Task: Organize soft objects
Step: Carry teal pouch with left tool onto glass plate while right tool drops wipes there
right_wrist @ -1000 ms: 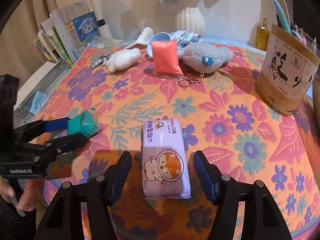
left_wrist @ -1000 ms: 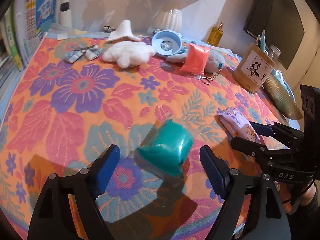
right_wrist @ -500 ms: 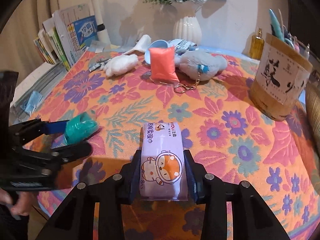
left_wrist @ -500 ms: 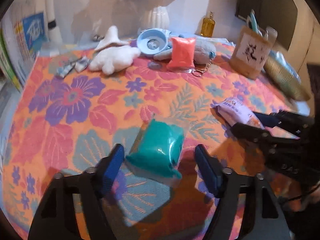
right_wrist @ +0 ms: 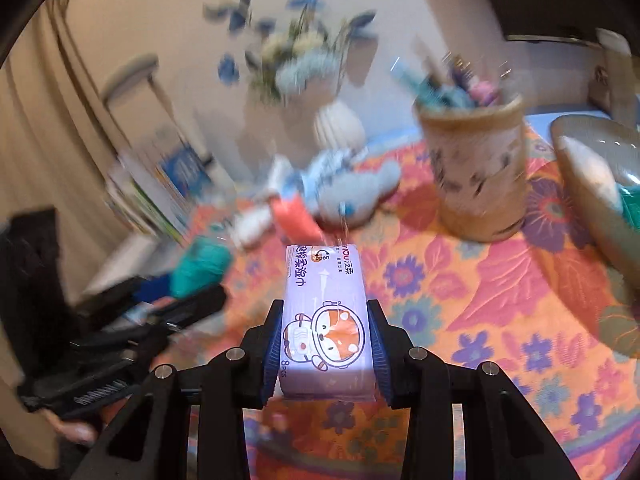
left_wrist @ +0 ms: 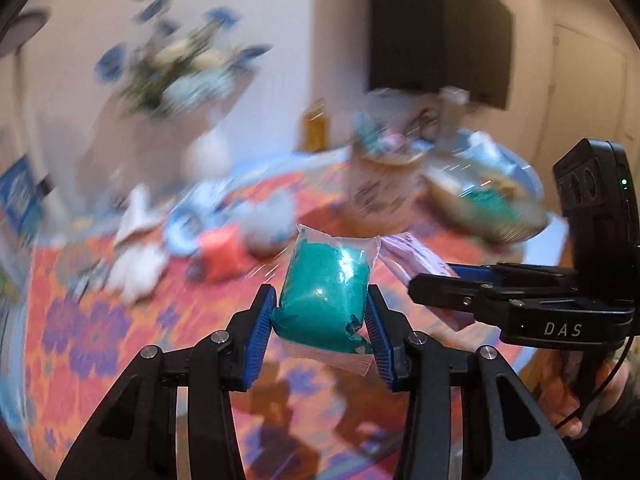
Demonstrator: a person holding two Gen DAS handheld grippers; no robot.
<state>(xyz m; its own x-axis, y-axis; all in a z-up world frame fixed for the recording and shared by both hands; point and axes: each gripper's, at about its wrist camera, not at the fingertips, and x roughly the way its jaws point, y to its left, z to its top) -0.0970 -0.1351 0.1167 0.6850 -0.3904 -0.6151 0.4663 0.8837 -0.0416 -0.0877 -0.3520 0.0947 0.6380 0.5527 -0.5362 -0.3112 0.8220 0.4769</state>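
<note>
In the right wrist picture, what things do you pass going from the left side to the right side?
Left gripper holding the teal pouch → purple wet wipes pack in the right gripper → pen holder → woven basket.

From my left wrist view, everything behind the teal pouch [left_wrist: 324, 292] is motion-smeared: the flowers [left_wrist: 180, 68], the plush toys [left_wrist: 140, 268] and the cup [left_wrist: 380, 188] lose their outlines, and I cannot read the cup's lettering. The pouch hides part of the purple pack [left_wrist: 420, 260]. From my right wrist view, the bowl [right_wrist: 600, 184] is cut off at the right edge; the left gripper [right_wrist: 160, 292] is blurred, and the books [right_wrist: 160, 192] are unreadable.
</note>
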